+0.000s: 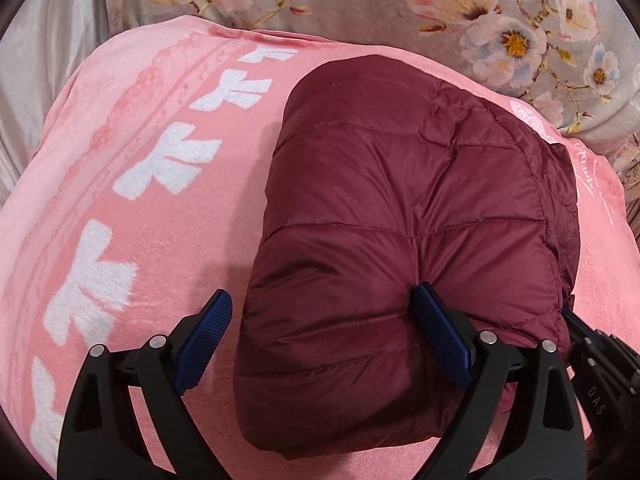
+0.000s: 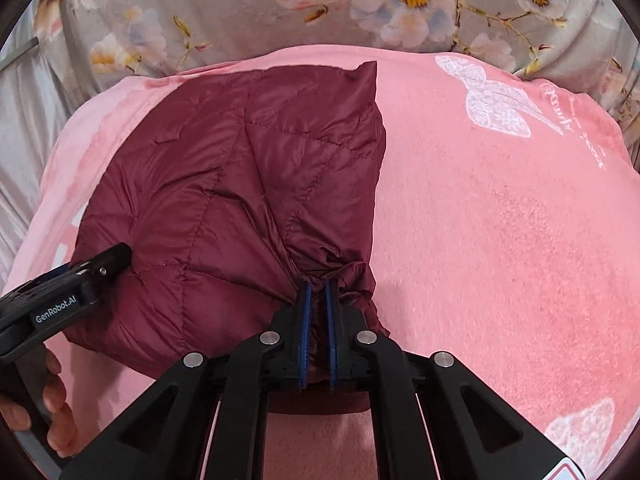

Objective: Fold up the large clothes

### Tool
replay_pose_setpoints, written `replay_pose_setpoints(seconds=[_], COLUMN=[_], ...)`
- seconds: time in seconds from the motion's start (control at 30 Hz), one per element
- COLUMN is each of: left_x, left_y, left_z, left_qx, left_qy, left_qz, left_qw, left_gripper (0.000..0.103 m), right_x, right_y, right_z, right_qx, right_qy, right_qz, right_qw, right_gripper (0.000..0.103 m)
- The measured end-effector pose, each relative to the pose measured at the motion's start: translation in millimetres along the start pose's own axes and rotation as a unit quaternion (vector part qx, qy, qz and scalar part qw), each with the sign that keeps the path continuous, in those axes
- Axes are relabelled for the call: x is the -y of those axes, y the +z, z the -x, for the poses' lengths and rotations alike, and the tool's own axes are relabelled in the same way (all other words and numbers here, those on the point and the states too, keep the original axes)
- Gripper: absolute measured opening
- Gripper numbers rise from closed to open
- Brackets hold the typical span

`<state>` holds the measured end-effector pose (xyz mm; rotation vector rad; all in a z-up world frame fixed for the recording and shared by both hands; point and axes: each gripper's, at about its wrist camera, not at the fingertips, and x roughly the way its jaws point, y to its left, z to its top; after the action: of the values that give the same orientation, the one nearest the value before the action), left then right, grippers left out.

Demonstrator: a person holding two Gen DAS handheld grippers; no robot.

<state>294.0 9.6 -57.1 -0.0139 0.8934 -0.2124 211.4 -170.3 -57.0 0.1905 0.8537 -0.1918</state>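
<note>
A maroon quilted puffer jacket lies folded into a compact bundle on a pink blanket. My left gripper is open, its jaws spread wide over the bundle's near left corner; the right finger presses on the fabric and the left finger is over the blanket. In the right wrist view the jacket fills the left half. My right gripper is shut on a bunched fold at the jacket's near right edge. The left gripper's body shows at the far left there.
The pink blanket has white letters on the left and a white butterfly print at the right. A grey floral bedsheet lies beyond it. Pale satin fabric is at the far left. A hand holds the left gripper's handle.
</note>
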Motion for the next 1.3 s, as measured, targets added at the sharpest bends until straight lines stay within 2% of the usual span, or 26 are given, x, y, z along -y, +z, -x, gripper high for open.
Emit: replay_pose_setpoints(seconds=[0.4,0.53,0.93,1.07,1.13,1.17,1.23,1.27,1.3], left_x=[-6,-10,7,2,-2,-2,-1,0,0], left_y=[-10,-12,-18,-20,-28,-35,-50,-57,-65], left_z=[-14,-18,-10,-4,6,13,28,35,40], left_qx=[0.008,0.009,0.052,0.059,0.063,0.069,0.083,0.087,0.089], left_qy=[-0.010,-0.016,0.046,0.037,0.029,0.024,0.021,0.021,0.022], left_qz=[0.015,0.022,-0.015,-0.001,0.012,0.015,0.016,0.013,0.011], left_qw=[0.9998,0.9996,0.9975,0.9976,0.9975,0.9972,0.9962,0.9959,0.9957], left_gripper=[0.097,0.098,0.098,0.098,0.098,0.098,0.098,0.098,0.098], right_x=[-8,-5,-1,10,12,11,10,9,9], right_y=[-20,-20,-20,-23,-29,-36,-50,-55,-63], right_z=[-7,-7,-7,-1,11,23,40,45,51], right_qx=[0.038,0.039,0.041,0.049,0.055,0.064,0.076,0.079,0.083], right_qy=[-0.024,-0.016,-0.004,0.028,0.025,0.018,0.001,-0.007,-0.016], right_qz=[0.017,0.011,0.003,-0.024,-0.028,-0.026,-0.015,-0.010,-0.001], right_qw=[0.999,0.999,0.999,0.998,0.998,0.997,0.997,0.997,0.996], right_gripper=[0.003,0.003,0.004,0.004,0.006,0.011,0.029,0.046,0.053])
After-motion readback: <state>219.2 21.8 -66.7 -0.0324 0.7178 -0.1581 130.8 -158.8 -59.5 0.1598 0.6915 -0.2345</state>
